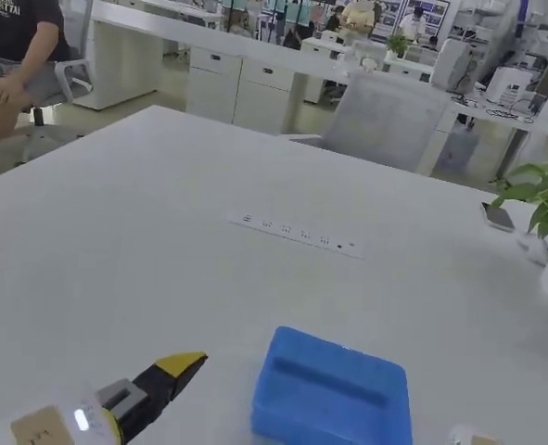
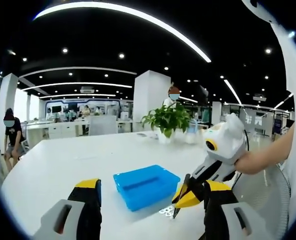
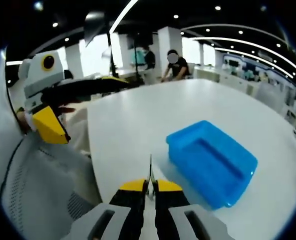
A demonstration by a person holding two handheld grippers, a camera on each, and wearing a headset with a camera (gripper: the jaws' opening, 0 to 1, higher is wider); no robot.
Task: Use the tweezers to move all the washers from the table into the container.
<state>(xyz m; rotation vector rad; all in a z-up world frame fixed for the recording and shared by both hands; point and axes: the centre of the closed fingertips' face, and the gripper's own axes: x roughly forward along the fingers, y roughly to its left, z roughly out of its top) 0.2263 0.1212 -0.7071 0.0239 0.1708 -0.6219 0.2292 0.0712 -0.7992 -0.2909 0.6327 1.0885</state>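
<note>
In the left gripper view, a small cluster of washers (image 2: 166, 212) lies on the white surface (image 1: 162, 232), just beside the near corner of the blue container (image 2: 145, 185). The right claw (image 2: 193, 195) comes in from the right of that view, above the washers. It carries tweezers (image 2: 179, 200) that slant down, with their tip right at the cluster. Whether the tip touches a washer is too small to tell.

In its own view, the right claw has its two yellow-tipped jaws pressed together on the tweezers. The thin tips stick out ahead over bare surface, and the container lies near, ahead and to the right.

The left claw (image 2: 152, 192) has its jaws spread wide apart and holds nothing. In its own view the container sits ahead between the two jaws, and the washers are nearer the right-hand jaw. In the head view this claw rests low at the left, just beside the container and apart from it.

Further back on the surface lies a white power strip (image 1: 297, 234). A phone (image 1: 498, 216) and a leafy plant (image 1: 547, 199) are at the right edge. A person (image 1: 19, 46) sits on a chair beyond the far left corner.
</note>
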